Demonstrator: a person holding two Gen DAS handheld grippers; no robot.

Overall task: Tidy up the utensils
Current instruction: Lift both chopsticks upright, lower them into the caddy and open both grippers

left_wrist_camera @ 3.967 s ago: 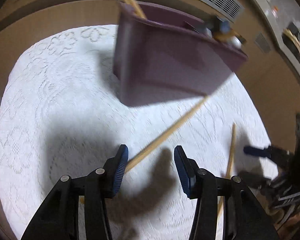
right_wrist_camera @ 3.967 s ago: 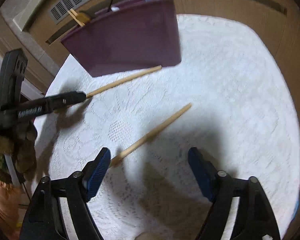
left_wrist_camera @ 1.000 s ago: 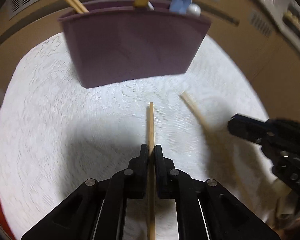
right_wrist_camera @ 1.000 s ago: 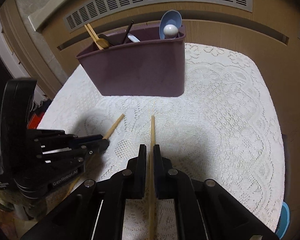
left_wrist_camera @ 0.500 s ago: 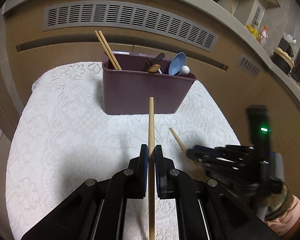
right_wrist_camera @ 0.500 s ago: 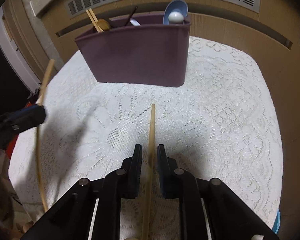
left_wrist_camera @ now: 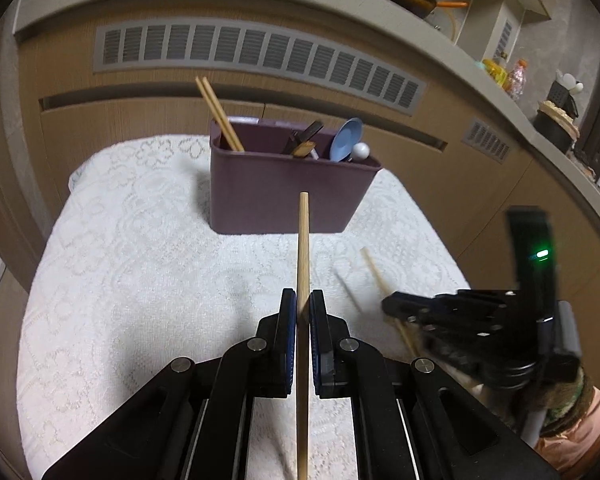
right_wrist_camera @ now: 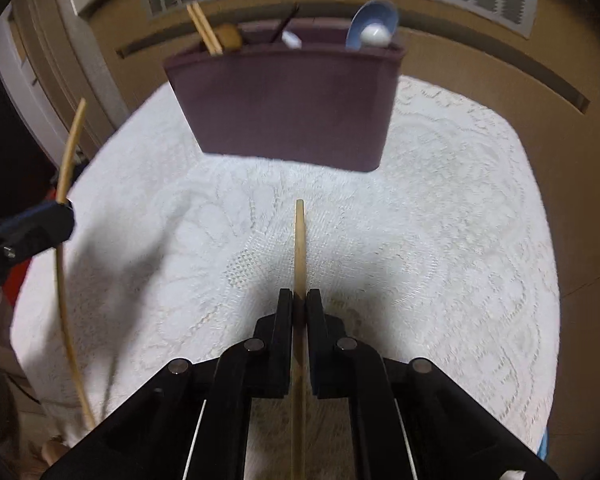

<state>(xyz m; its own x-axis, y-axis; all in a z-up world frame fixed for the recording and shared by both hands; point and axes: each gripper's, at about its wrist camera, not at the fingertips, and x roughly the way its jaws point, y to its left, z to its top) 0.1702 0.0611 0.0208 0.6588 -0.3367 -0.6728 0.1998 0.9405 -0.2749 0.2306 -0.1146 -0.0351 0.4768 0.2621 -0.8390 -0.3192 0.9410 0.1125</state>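
My left gripper [left_wrist_camera: 303,300] is shut on a wooden chopstick [left_wrist_camera: 303,240] that points forward at the purple utensil caddy [left_wrist_camera: 288,196]. My right gripper [right_wrist_camera: 299,300] is shut on a second chopstick [right_wrist_camera: 299,240], held above the cloth in front of the caddy [right_wrist_camera: 288,112]. The caddy holds two chopsticks [left_wrist_camera: 219,114], a blue spoon [left_wrist_camera: 345,138] and dark-handled utensils. The right gripper with its chopstick shows at the right of the left wrist view [left_wrist_camera: 391,304]; the left gripper shows at the left edge of the right wrist view [right_wrist_camera: 66,210].
A white lace cloth [left_wrist_camera: 132,280] covers the small table. Behind it stands a wooden wall panel with a vent grille [left_wrist_camera: 256,62]. A counter with bottles and jars [left_wrist_camera: 507,72] runs along the upper right.
Both grippers closed on the two chopsticks that lay on the cloth and lifted them. In the last half second the left one rose further and the right one moved closer to the caddy.
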